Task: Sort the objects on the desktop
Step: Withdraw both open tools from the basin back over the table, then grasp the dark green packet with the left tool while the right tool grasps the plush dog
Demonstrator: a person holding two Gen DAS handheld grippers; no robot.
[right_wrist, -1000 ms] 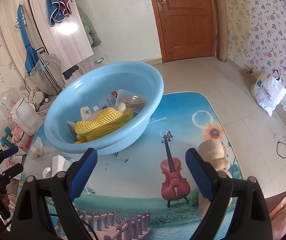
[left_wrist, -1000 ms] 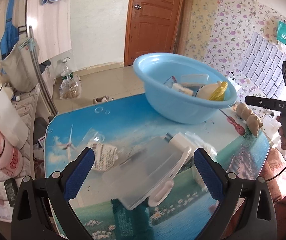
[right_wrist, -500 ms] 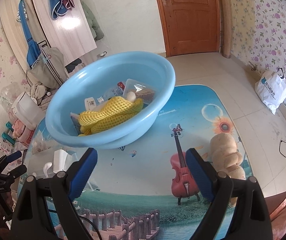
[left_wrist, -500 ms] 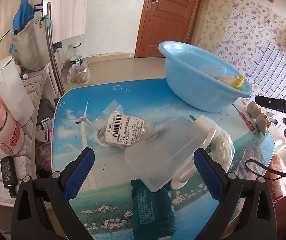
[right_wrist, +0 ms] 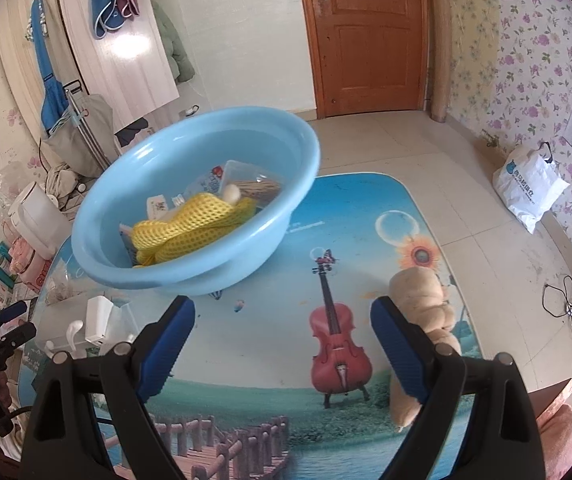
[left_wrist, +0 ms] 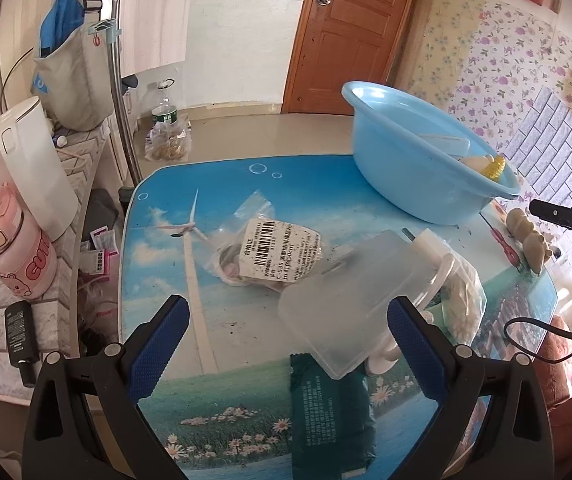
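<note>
A: Left wrist view first. What've we got, L to R?

B: White kettle (left_wrist: 31, 164) and pink cup (left_wrist: 19, 256) on the side counter, off the tabletop (left_wrist: 157, 264). On the tabletop: clear bag w/ barcode label (left_wrist: 273, 254), then a frosted plastic box (left_wrist: 356, 294) tilted over a white plug (left_wrist: 432, 246), dark green packet (left_wrist: 328, 412) under its near corner. Blue basin (left_wrist: 414, 168) far right, plush toy (left_wrist: 530, 240) and red screwdriver (left_wrist: 504, 246) beyond it.

A: Left gripper (left_wrist: 286, 340)?

B: Jaws wide, nothing between the pads; the box sits just ahead, nearer the right pad. We can't tell if it touches.

A: Right wrist view?

B: The other gripper shows at far left edge. Basin (right_wrist: 189, 248) left of centre, holding a yellow mesh cloth (right_wrist: 189, 226), a clear container (right_wrist: 249, 178) and small bits. Violin print mid-tabletop. Plush toy (right_wrist: 422, 304) just beside the right pad, partly behind it.

A: Right gripper (right_wrist: 281, 344)?

B: Jaws wide too, holding nothing, over bare tabletop.
</note>
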